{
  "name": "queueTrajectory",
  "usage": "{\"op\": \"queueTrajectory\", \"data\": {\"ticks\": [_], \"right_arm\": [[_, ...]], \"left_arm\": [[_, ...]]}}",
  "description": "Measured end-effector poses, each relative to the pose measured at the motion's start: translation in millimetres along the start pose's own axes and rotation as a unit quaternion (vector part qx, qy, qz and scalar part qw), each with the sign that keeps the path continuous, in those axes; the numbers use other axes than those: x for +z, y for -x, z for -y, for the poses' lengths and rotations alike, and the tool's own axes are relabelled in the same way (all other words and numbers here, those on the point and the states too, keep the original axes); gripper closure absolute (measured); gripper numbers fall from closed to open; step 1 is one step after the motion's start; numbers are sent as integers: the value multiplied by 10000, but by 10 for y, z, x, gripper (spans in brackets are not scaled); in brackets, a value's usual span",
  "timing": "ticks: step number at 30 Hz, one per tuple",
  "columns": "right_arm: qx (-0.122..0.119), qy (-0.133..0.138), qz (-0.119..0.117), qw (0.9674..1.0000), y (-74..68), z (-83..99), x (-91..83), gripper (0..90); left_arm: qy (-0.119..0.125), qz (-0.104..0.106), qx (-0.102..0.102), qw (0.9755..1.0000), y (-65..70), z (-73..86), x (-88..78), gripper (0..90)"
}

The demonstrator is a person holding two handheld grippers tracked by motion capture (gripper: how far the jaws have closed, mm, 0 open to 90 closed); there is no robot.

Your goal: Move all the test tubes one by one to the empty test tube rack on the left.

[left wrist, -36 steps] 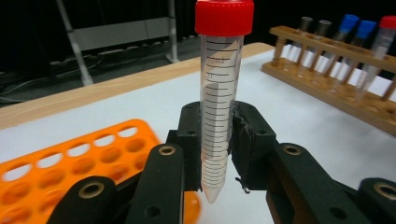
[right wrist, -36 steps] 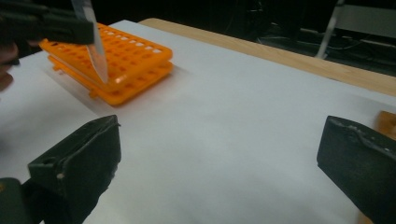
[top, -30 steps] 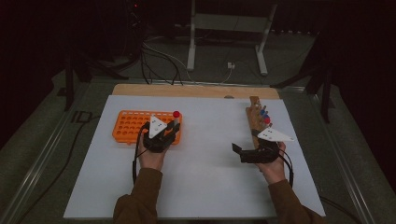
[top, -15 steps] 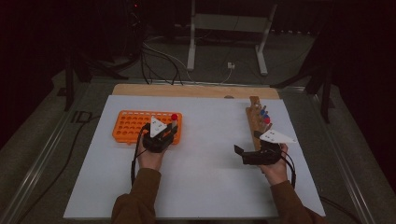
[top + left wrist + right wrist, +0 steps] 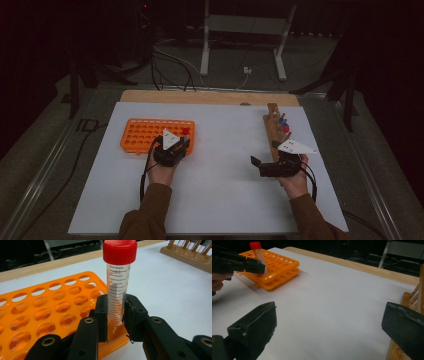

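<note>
**White table, tube going into the orange rack**

White sheet is covering the table [image 5: 220, 200], with dark floor and cables lying behind. The left gripper [image 5: 115, 312] is clamping a red-capped tube [image 5: 117, 285] upright over the near right corner of the orange rack [image 5: 145, 136]. Compared with a second ago, tube and hand are sitting lower. The right gripper [image 5: 329, 332] is resting with jaws wide apart and empty, just beside the wooden rack [image 5: 274, 131].

bare white table [image 5: 225, 165] mid-way, orange rack [image 5: 145, 135] left, wooden rack [image 5: 272, 131] right
</note>
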State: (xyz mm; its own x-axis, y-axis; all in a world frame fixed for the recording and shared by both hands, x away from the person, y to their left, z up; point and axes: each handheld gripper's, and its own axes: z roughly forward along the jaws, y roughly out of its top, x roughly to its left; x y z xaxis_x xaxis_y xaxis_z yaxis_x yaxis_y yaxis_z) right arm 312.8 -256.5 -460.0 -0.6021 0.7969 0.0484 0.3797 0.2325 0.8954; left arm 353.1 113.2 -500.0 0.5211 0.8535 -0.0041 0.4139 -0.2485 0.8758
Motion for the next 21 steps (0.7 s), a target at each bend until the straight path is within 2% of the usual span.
{"op": "queueTrajectory", "data": {"ticks": [5, 9, 12, 14, 18, 20, 21], "right_arm": [[-20, -16, 6, 10000, -3, 2, 6, 0], [-26, -18, 7, 10000, -6, 2, 7, 0], [-20, -1, 9, 10000, -6, -2, 1, 0], [-10, 6, 6, 10000, -5, -4, -3, 0], [-7, 15, 16, 10000, -2, -6, -8, 0], [-9, 29, 19, 10000, -1, -9, -9, 0], [-8, 30, 20, 10000, 0, -10, -9, 0]], "left_arm": [[-54, 20, 30, 10000, 8, 11, 6, 739], [-96, 116, 10, 9999, 17, 20, 22, 713], [-56, 134, -20, 9999, 22, 10, 6, 640], [50, 140, -86, 9999, 17, -7, -23, 569], [230, 164, -214, 9994, -15, -42, -119, 493], [311, 107, -301, 9990, -32, -60, -173, 441], [381, 162, -353, 9985, -51, -67, -203, 431]]}}
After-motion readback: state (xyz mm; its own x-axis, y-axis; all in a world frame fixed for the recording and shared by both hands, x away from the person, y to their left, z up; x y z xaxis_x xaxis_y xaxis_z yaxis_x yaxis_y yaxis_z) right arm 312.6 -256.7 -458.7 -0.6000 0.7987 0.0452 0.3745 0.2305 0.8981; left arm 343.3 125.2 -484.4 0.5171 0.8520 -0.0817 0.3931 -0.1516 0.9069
